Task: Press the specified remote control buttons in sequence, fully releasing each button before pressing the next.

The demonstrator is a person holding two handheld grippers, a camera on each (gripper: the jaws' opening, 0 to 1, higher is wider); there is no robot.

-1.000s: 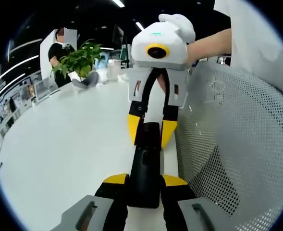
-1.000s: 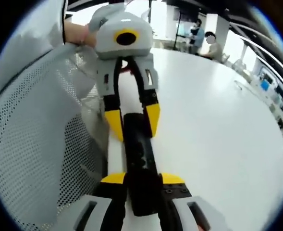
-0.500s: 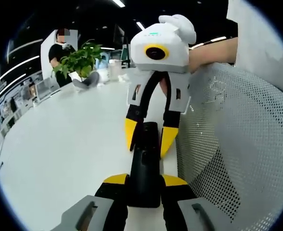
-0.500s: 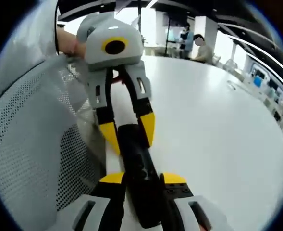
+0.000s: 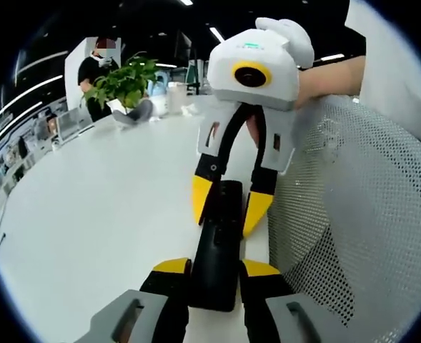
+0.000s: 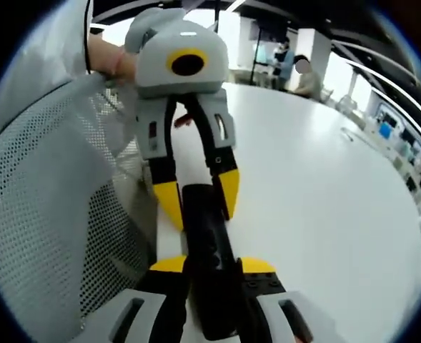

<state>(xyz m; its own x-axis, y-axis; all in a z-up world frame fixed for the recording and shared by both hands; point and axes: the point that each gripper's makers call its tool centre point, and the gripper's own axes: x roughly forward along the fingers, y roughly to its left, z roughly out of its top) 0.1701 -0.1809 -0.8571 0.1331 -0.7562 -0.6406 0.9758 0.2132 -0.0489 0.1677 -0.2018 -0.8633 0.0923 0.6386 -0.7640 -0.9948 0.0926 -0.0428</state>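
At the table (image 5: 88, 214) edge, remote (image 5: 217, 243) clenched endwise between left claw (image 5: 215, 268) and right claw (image 6: 204, 266).

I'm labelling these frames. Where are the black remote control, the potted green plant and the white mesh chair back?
black remote control (image 5: 217, 246): left gripper view, middle of its body
potted green plant (image 5: 124, 82): left gripper view, leaves
white mesh chair back (image 5: 353, 214): left gripper view, perforated panel

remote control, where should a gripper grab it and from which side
Grip the remote control by its long narrow edges near one end, coming in along its length. It is a slim black bar lying along the table edge; the left gripper and right gripper each straddle an end this way.
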